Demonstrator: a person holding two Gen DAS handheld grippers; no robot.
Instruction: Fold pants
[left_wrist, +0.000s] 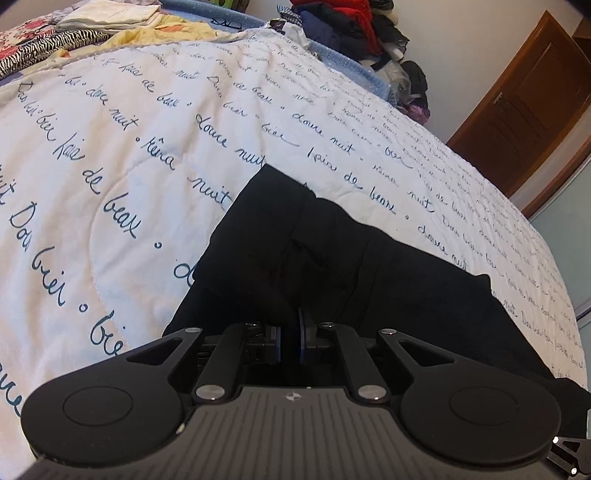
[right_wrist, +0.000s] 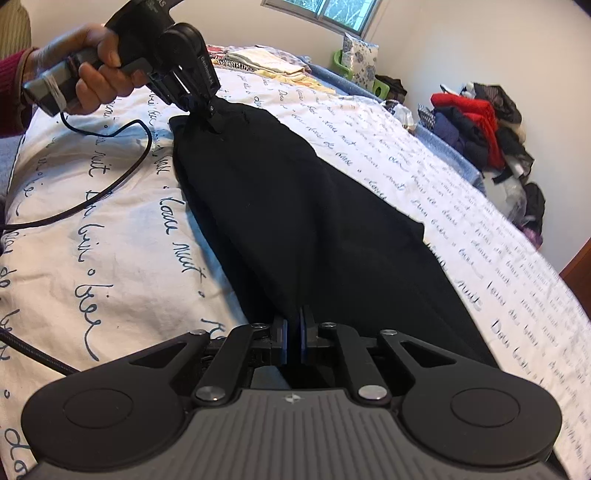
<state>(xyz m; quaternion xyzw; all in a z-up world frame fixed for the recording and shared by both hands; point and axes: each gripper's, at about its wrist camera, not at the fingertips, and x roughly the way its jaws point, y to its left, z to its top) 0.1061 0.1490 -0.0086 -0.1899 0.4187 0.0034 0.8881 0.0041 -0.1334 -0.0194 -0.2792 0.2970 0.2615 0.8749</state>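
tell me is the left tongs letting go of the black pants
No, the left tongs are pinched shut on the black pants.

Bed with white quilt printed in blue script; folded linens at its far end. Plain pale walls, window admitting daylight, brown wooden door. Heaped clothes against the wall beside the bed.

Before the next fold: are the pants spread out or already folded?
Folded lengthwise: the black pants lie as one narrow strip on the quilt, legs stacked.

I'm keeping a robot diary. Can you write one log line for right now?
step: fold pants | left claw: shut on black pants | right claw: shut on black pants | surface: quilt
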